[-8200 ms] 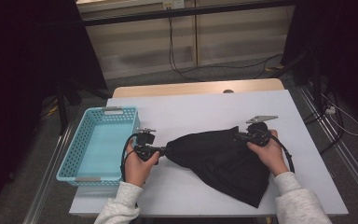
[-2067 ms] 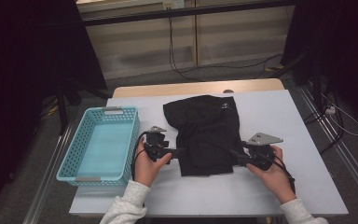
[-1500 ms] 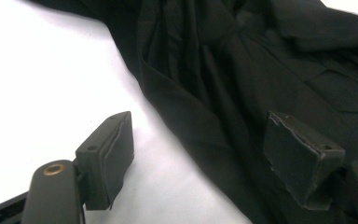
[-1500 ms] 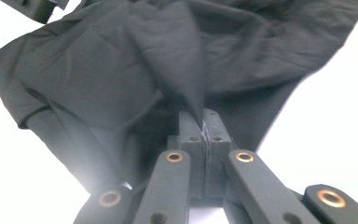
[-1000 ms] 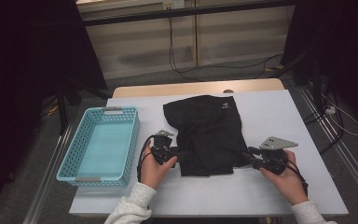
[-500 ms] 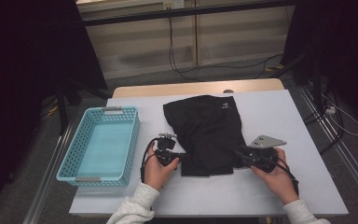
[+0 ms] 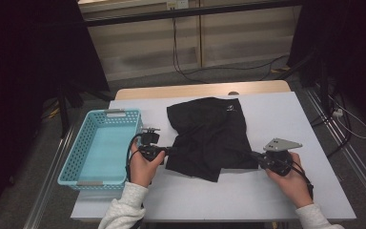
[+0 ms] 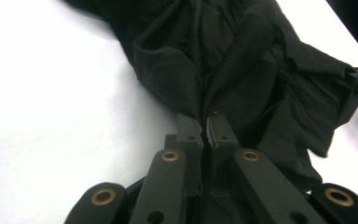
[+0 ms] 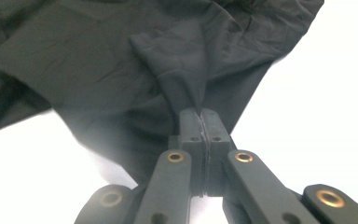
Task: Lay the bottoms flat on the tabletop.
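Observation:
A black garment (image 7: 205,129) lies crumpled in the middle of the white table (image 7: 276,114). My left gripper (image 7: 169,151) is at the garment's near left edge, and in the left gripper view it (image 8: 204,122) is shut on a pinched fold of the black cloth (image 8: 242,60). My right gripper (image 7: 250,155) is at the near right edge. Its jaws have just been closing, and in the right gripper view it (image 9: 200,114) is shut on a ridge of the garment (image 9: 98,60). A hand holds each gripper low over the table.
A light blue mesh basket (image 7: 124,113) stands empty on the table's left side, just left of my left hand. White tabletop shows right of the garment and along the near edge. Beyond the table are cables on the floor.
Both grippers have closed on the garment's near edge. The left one has pulled its corner slightly up and to the left, so the near hem now hangs uneven. The right hand has hardly moved.

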Available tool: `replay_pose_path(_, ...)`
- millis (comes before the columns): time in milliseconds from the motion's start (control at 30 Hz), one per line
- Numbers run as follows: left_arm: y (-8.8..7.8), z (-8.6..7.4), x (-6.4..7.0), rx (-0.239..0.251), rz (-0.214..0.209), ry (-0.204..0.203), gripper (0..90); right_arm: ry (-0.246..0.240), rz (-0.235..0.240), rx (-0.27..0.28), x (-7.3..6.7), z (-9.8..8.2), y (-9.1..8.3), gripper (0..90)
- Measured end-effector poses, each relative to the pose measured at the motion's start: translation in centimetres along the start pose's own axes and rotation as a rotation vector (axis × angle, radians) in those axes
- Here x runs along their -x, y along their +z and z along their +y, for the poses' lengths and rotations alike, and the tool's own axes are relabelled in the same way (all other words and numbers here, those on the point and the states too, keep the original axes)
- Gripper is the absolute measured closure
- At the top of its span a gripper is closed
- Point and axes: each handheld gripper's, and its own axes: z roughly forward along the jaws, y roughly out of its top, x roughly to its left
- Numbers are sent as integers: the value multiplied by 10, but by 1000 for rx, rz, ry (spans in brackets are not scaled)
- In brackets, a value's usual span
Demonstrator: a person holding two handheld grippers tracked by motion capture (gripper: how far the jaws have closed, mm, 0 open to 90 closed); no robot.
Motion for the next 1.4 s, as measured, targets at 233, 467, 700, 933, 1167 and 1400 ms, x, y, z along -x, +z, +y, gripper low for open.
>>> replay_pose_path(233, 5, -2, 1, -26, 33, 21, 861, 25, -16, -3, 3, -1, -1, 831)
replay_pose_path(467, 9, -4, 1, -26, 31, 37, 756, 11, -22, 22, -5, 9, 7, 642)
replay_pose_path(700, 14, -4, 5, 2, 60, 98, 455, -4, -11, 23, -16, 20, 23, 510)
replay_pose_path(933, 20, -7, 8, -14, 67, 125, 328, -20, -37, 13, -22, 25, 37, 549)
replay_pose_path(1167, 20, -7, 10, -14, 72, 136, 290, -31, -44, 24, -20, 25, 43, 891)
replay_pose_path(1400, 18, -6, 11, -8, 68, 144, 282, -29, 17, 35, -22, 24, 35, 900)
